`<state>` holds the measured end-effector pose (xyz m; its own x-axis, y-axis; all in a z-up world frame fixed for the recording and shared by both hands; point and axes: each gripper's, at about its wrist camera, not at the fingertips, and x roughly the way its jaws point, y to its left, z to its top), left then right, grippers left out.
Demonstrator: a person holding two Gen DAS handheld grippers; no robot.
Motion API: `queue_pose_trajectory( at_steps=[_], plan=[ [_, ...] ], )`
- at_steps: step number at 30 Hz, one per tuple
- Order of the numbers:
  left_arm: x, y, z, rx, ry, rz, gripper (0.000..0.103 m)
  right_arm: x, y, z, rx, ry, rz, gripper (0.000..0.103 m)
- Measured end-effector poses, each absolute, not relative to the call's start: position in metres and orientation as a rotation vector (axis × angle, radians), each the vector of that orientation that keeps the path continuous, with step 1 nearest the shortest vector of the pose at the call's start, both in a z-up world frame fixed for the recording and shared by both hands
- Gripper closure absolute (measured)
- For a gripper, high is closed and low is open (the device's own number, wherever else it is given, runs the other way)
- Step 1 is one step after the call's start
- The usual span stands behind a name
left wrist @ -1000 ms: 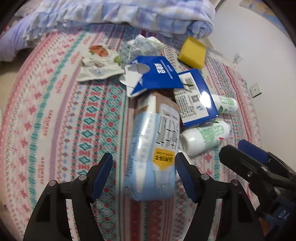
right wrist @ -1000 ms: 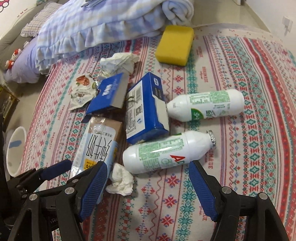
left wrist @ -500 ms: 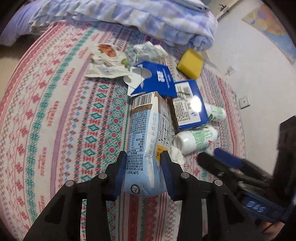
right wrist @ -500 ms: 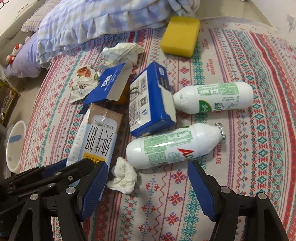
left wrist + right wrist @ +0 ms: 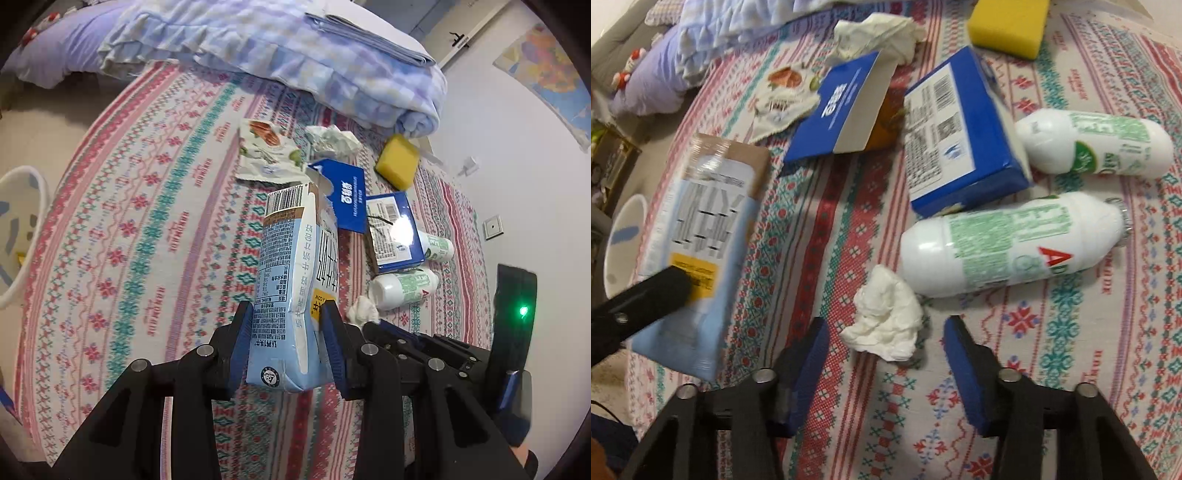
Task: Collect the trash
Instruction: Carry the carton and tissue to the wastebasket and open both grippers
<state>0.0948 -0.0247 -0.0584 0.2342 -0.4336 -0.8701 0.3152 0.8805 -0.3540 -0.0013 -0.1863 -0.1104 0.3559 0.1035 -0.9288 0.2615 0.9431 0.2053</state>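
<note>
My left gripper (image 5: 287, 345) is shut on a light blue milk carton (image 5: 295, 280) and holds it up off the patterned bedspread; the carton also shows in the right wrist view (image 5: 701, 236). My right gripper (image 5: 884, 354) is open, its fingers either side of a crumpled white tissue (image 5: 884, 319) lying on the bedspread. Just beyond the tissue lie two white bottles with green labels (image 5: 1008, 243) (image 5: 1097, 146), a blue box (image 5: 960, 133), a blue card sleeve (image 5: 842, 107), a snack wrapper (image 5: 783, 96) and crumpled paper (image 5: 875, 31).
A yellow sponge (image 5: 1008, 22) lies at the far side by a folded checked blanket (image 5: 295, 62). A white bin (image 5: 18, 229) stands on the floor left of the bed, also in the right wrist view (image 5: 622, 236). A wall (image 5: 517, 166) is on the right.
My left gripper closed on the milk carton and lifted it off the bedspread. My right gripper moved down and forward from over the bottle to straddle the white tissue.
</note>
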Motion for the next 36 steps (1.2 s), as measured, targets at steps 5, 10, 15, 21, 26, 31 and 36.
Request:
queue_pose_trajectory(
  at_steps=[5, 10, 15, 21, 26, 31, 36],
  plan=[
    [0.096, -0.009, -0.051, -0.104, 1.192, -0.477, 0.063, -0.003, -0.170, -0.097, 0.246, 1.144, -0.088, 0.097],
    [0.102, 0.007, -0.050, -0.081, 1.165, -0.404, 0.063, -0.004, -0.167, -0.087, 0.228, 1.086, -0.073, 0.097],
    [0.111, 0.028, -0.050, -0.105, 1.161, -0.360, 0.063, 0.000, -0.154, -0.083, 0.187, 1.054, -0.043, 0.097],
    [0.120, 0.062, -0.046, -0.132, 1.150, -0.290, 0.063, 0.004, -0.140, -0.080, 0.148, 1.018, -0.026, 0.097],
    [0.130, 0.104, -0.041, -0.218, 1.151, -0.211, 0.063, 0.004, -0.130, -0.080, 0.131, 1.013, -0.009, 0.097],
    [0.142, 0.154, -0.035, -0.318, 1.140, -0.139, 0.063, 0.007, -0.117, -0.080, 0.136, 0.993, 0.029, 0.096],
    [0.154, 0.205, -0.029, -0.417, 1.112, -0.058, 0.063, 0.014, -0.096, -0.084, 0.177, 0.993, 0.086, 0.096]
  ],
)
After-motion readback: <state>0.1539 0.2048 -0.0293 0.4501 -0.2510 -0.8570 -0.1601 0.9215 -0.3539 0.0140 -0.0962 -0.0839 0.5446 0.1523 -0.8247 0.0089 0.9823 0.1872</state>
